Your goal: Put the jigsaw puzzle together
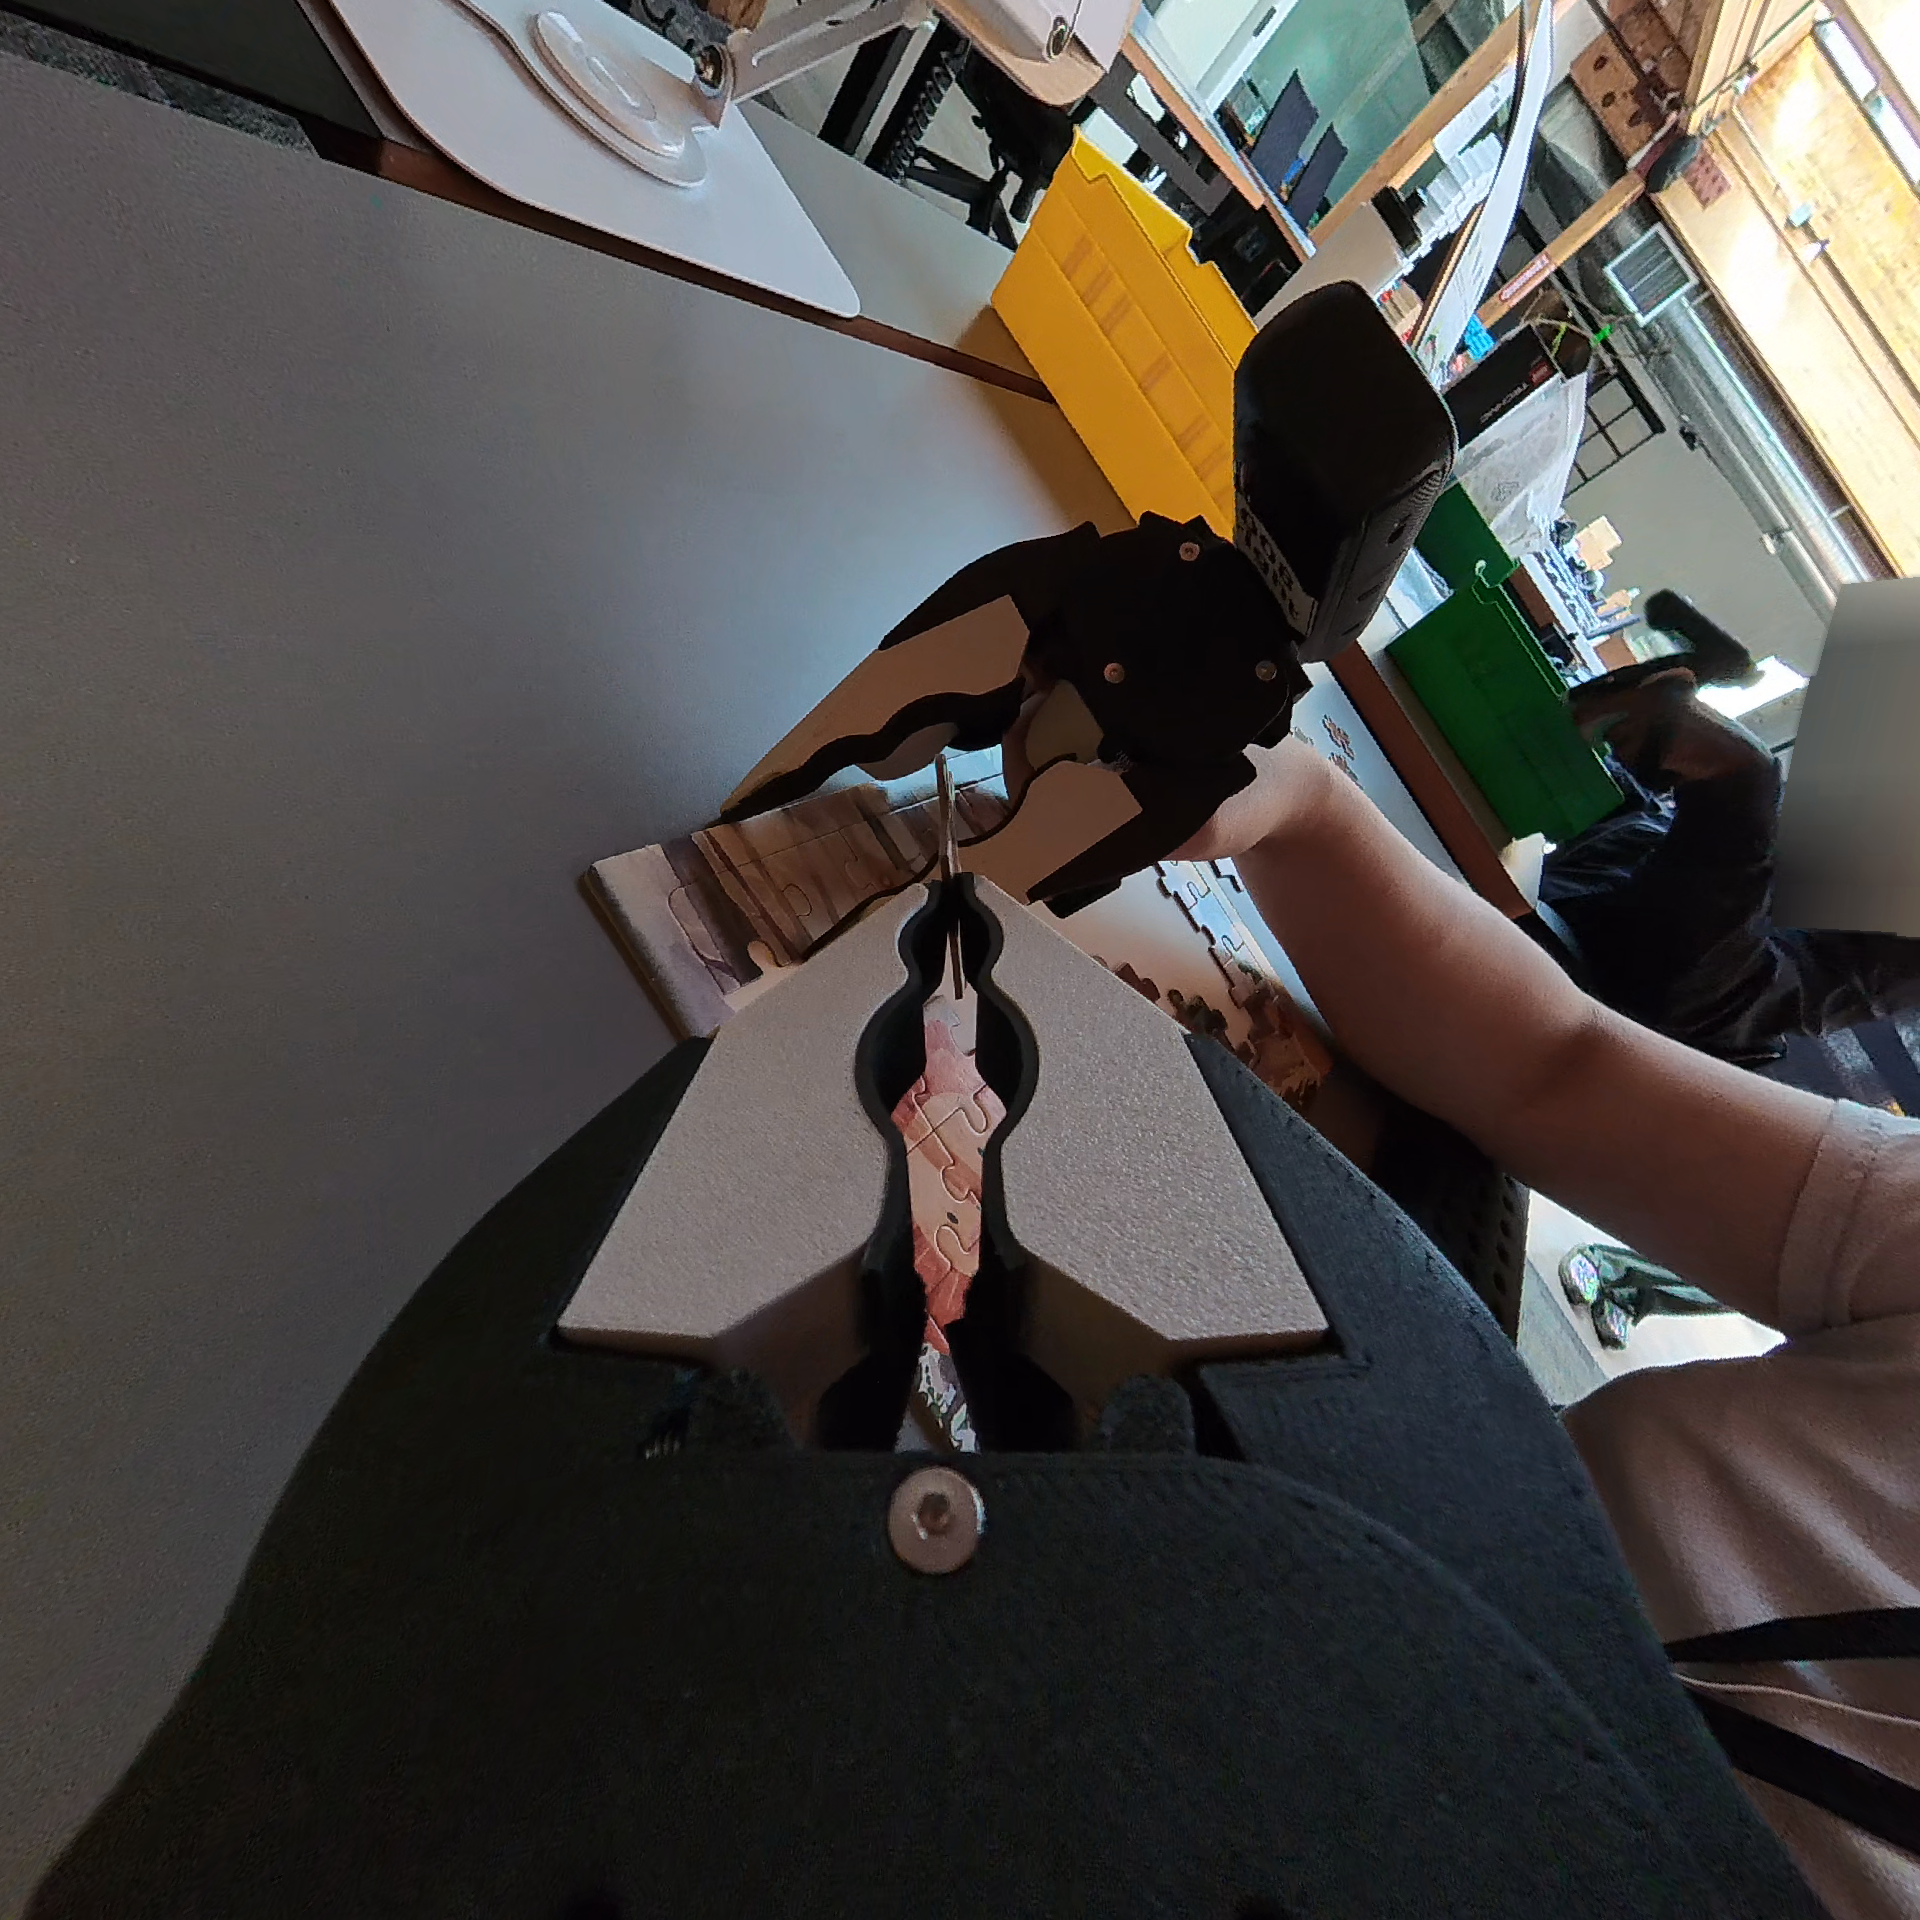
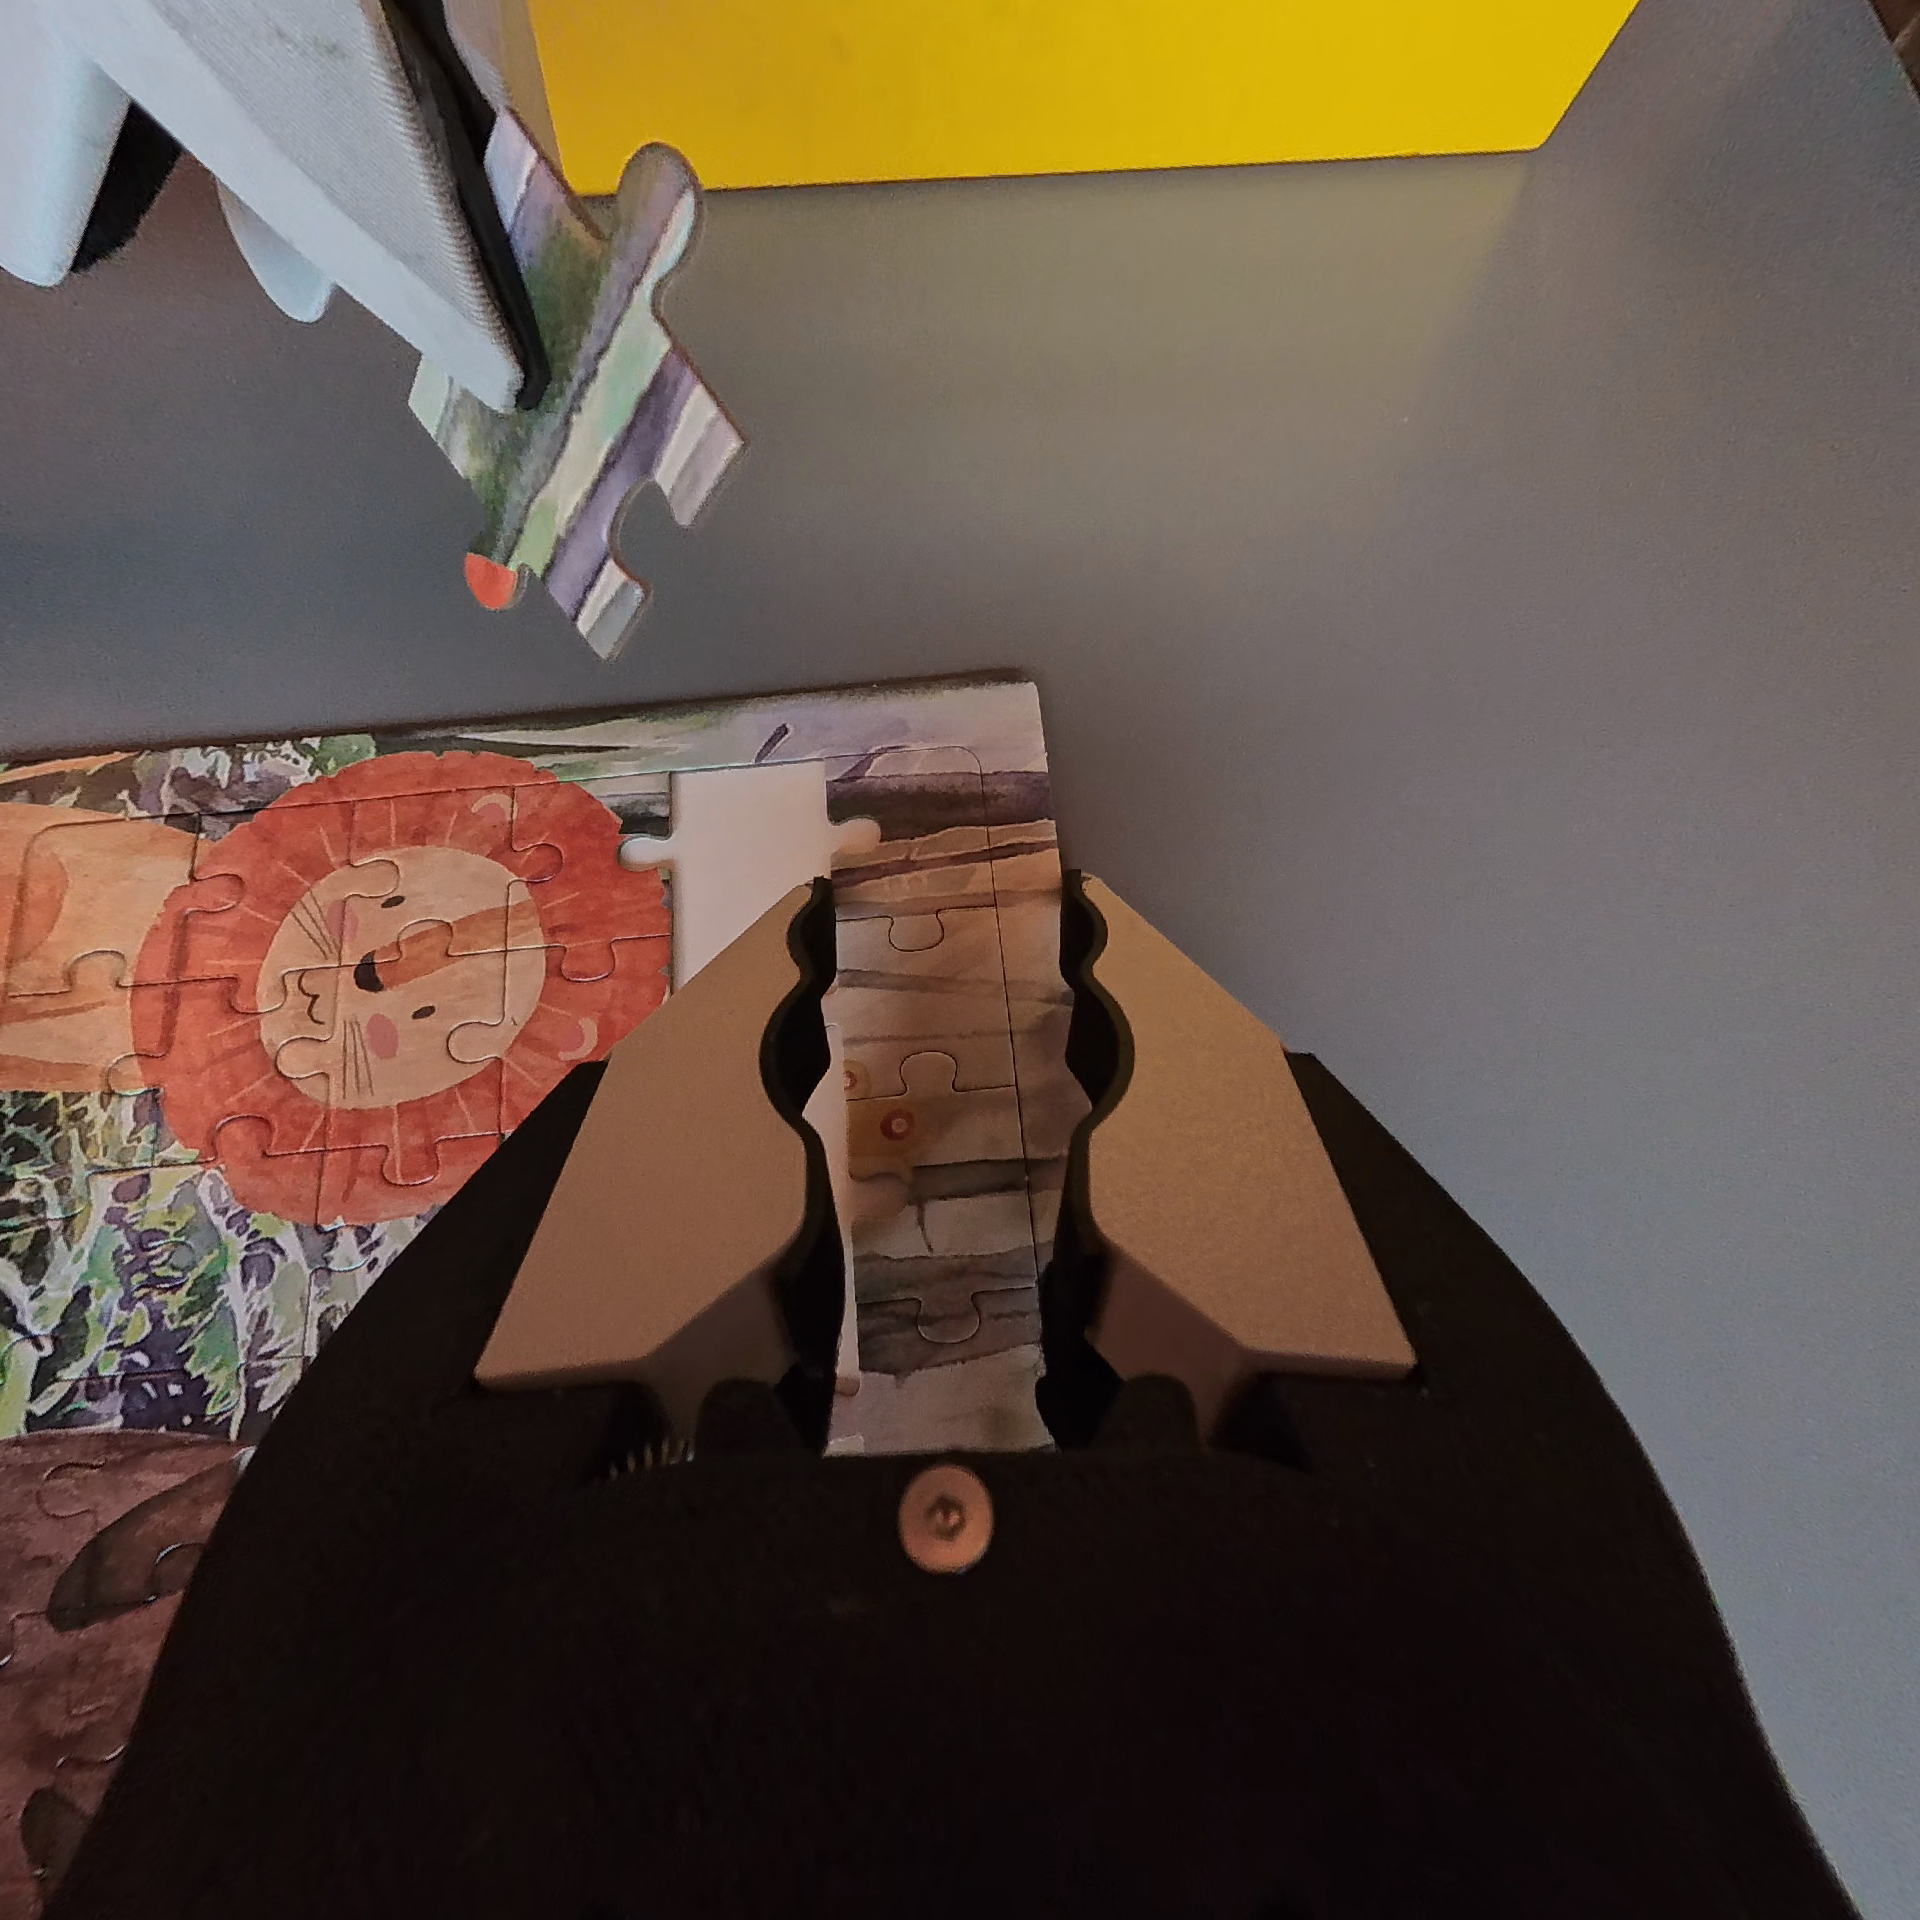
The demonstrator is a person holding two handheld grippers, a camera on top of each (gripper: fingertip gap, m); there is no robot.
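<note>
The jigsaw puzzle (image 2: 364, 987), a lion picture in a flat tray, lies on the grey table; it also shows in the left wrist view (image 1: 727, 904). A white empty slot (image 2: 748, 831) shows near its top edge, right of the lion's mane. My left gripper (image 1: 948, 894) is shut on a loose puzzle piece (image 1: 945, 821), seen edge-on. In the right wrist view that piece (image 2: 592, 416), green and purple, hangs from the left gripper (image 2: 514, 384) above the table, beyond the puzzle's top edge. My right gripper (image 2: 948, 883) is open and empty, low over the puzzle's right side; it also shows in the left wrist view (image 1: 883, 857).
A yellow bin (image 2: 1039, 83) stands on the table just beyond the puzzle, also in the left wrist view (image 1: 1122, 332). A green bin (image 1: 1496, 707) sits farther off. A white mat (image 1: 623, 187) lies at the table's far side. A person's arm (image 1: 1507, 987) holds the right gripper. About 9 centimetres separates my left fingertips from my right.
</note>
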